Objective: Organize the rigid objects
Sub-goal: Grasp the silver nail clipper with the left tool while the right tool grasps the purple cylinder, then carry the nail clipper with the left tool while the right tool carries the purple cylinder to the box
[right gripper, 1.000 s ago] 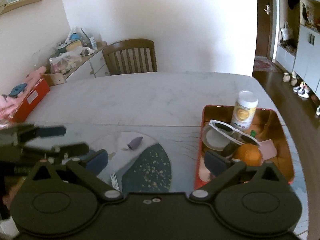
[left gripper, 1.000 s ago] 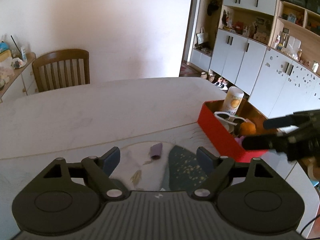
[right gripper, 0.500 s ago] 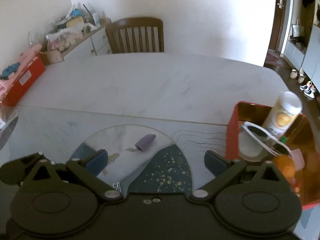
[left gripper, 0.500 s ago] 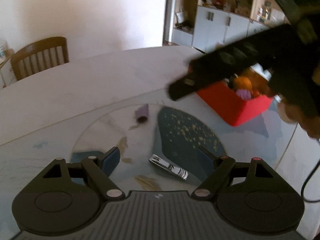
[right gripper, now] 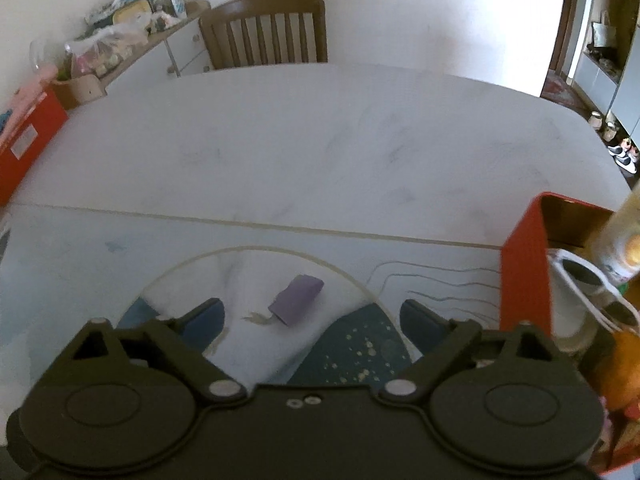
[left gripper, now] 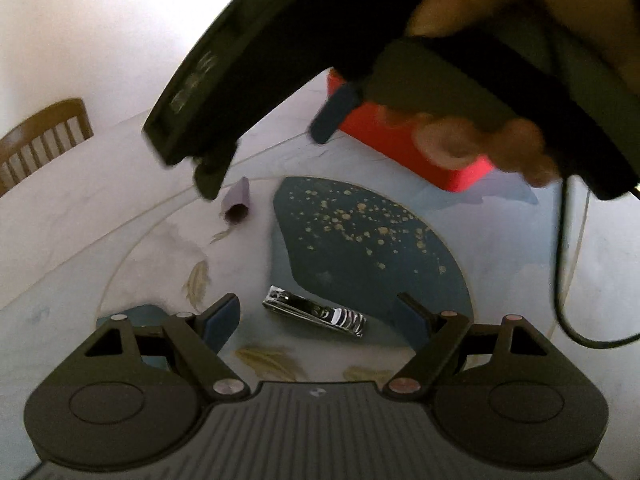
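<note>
A silver nail clipper (left gripper: 316, 312) lies on the round patterned mat (left gripper: 360, 240), between the fingers of my open left gripper (left gripper: 320, 320). A small purple tube (left gripper: 238, 202) lies farther back on the mat; it also shows in the right wrist view (right gripper: 297, 294). My right gripper (right gripper: 312, 316) is open and empty, just above and before the purple tube. In the left wrist view the right gripper (left gripper: 272, 152) hangs over the tube, with the hand that holds it. The red box (right gripper: 524, 264) at the right holds white sunglasses (right gripper: 588, 280), a bottle (right gripper: 624, 240) and an orange (right gripper: 616, 368).
The red box (left gripper: 400, 136) stands right of the mat. A wooden chair (right gripper: 264, 32) stands behind the white table (right gripper: 320, 140). A cluttered sideboard (right gripper: 120, 24) and another red box (right gripper: 24, 140) are at the far left. A black cable (left gripper: 564, 280) hangs at the right.
Both grippers have come down towards the mat. The right gripper has moved left from the red box to over the purple tube. The nail clipper now lies between the left fingers.
</note>
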The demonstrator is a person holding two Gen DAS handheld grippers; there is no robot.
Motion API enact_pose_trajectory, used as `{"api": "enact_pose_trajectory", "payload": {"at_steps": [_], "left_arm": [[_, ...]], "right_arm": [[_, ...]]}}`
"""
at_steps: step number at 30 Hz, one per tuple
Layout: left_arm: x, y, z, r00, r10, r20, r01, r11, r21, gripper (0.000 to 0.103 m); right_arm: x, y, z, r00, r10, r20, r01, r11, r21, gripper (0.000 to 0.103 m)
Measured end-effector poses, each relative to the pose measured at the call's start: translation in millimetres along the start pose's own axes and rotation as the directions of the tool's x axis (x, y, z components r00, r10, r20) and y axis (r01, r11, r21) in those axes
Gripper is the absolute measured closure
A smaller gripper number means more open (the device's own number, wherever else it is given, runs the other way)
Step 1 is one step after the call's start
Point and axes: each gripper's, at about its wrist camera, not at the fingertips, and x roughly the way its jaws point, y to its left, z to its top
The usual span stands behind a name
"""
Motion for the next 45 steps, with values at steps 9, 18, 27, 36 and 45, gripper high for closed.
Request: {"api": "enact_pose_trajectory", "payload": {"at_steps": [9, 18, 27, 36, 45], "left_arm": [[4, 8, 2, 0.999, -0.027, 0.030, 0.028, 0.999, -0.032, 0.020], [-3, 6, -2, 0.998, -0.037, 0.057, 0.038, 0.999, -0.020, 0.039], [-1, 4, -2, 0.998, -0.024, 0.060, 0.026, 0.999, -0.026, 0.060], [-5, 5, -2, 0.999, -0.017, 0.037, 0.019, 0.999, -0.051, 0.074], [-11, 4, -5, 1.000, 0.009, 0.011, -0.008, 0.995, -0.101, 0.086]], "right_arm": [[27, 6, 4, 0.999, -0.009, -0.053, 0.009, 1.000, -0.004, 0.045], [27, 14, 2, 0.999, -0.028, -0.031, 0.026, 0.998, -0.058, 0.067], [28, 21, 0, 0.999, -0.043, -0.025, 0.040, 0.994, -0.102, 0.085], [4, 6, -17, 1.000, -0.018, -0.012, 0.017, 0.995, -0.095, 0.085], [-40, -6, -60, 1.000, 0.021, -0.021, -0.022, 0.998, -0.064, 0.085]]}}
